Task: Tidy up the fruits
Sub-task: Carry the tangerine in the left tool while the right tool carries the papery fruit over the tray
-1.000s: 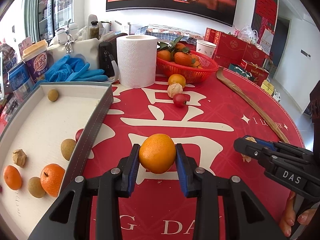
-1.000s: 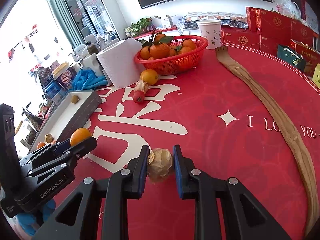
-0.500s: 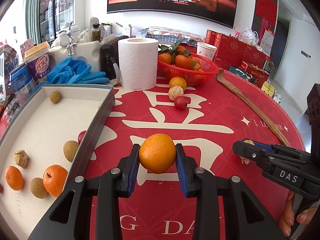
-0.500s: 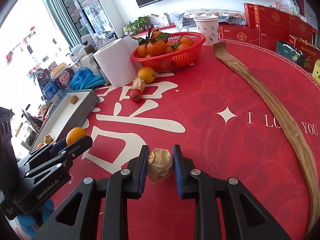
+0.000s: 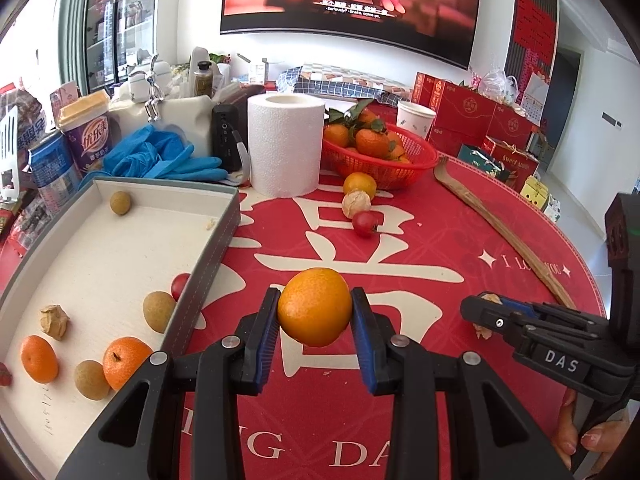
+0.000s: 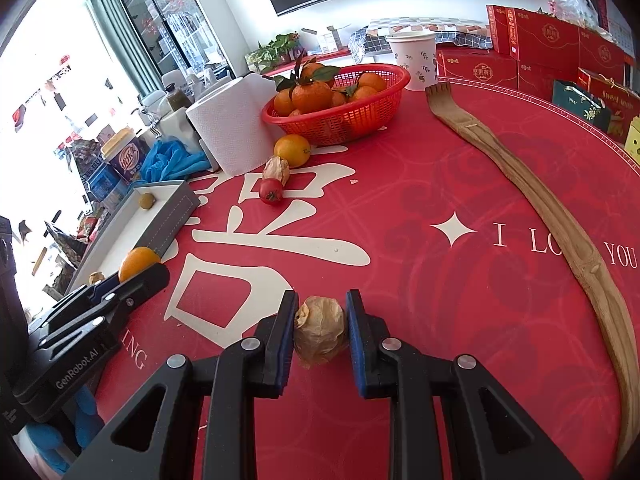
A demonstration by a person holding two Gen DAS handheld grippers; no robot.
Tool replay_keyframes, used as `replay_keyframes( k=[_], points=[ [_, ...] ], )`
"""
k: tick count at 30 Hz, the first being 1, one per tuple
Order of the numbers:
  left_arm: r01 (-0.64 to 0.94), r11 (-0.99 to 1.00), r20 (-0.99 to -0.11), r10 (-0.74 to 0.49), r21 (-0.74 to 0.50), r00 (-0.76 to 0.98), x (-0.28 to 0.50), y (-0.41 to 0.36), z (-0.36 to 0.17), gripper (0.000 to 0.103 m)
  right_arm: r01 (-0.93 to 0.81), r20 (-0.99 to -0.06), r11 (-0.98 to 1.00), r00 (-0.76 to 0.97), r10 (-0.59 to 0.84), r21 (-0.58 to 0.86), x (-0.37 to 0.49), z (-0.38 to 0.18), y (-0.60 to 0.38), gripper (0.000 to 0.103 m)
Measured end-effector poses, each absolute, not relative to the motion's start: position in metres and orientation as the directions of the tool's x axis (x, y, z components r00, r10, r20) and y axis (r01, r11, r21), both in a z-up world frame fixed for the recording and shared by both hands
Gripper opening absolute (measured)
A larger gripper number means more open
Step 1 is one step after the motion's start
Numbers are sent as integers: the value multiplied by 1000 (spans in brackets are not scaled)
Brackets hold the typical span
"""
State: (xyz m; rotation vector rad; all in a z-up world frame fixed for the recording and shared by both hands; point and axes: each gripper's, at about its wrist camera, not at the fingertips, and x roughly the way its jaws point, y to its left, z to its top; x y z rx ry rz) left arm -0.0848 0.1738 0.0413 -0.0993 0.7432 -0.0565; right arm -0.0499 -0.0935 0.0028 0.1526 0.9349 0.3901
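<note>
The left gripper [image 5: 315, 318] is clamped on an orange [image 5: 315, 312], held above the red tablecloth [image 5: 420, 248] just beside the long edge of the grey tray [image 5: 208, 264]. The right gripper [image 6: 321, 330] — its body marked "DAS" in the left view — pinches a papery husked fruit [image 6: 320, 331] above the cloth's white lettering. The left tool's side reads "GenRobot.AI". The cloth bears "I LOVE YOU" near its right edge. In the tray lie mandarins [image 5: 124, 362] and longans [image 5: 158, 310] — a red basket [image 5: 380, 164] sits at the far edge.
</note>
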Motion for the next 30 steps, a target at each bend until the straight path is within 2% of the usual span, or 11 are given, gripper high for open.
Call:
replay_keyframes(
  k=[10,16,21,30],
  points=[
    [-48,986,-614,-60,-158,787,-91,208,68,38,-264,-728,923,569,382,278,-54,12,-87,25],
    [-163,970,-590,25,-182,807,-96,252,77,38,-322,-721,908,557,412,270,-53,30,-53,25],
    [-286,934,-629,93,-213,772,-97,299,68,38,-425,-708,867,527,470,259,-50,48,4,25],
    [-401,881,-714,111,-252,691,-103,340,42,38,-522,-727,795,410,551,309,-26,35,97,25]
  ],
)
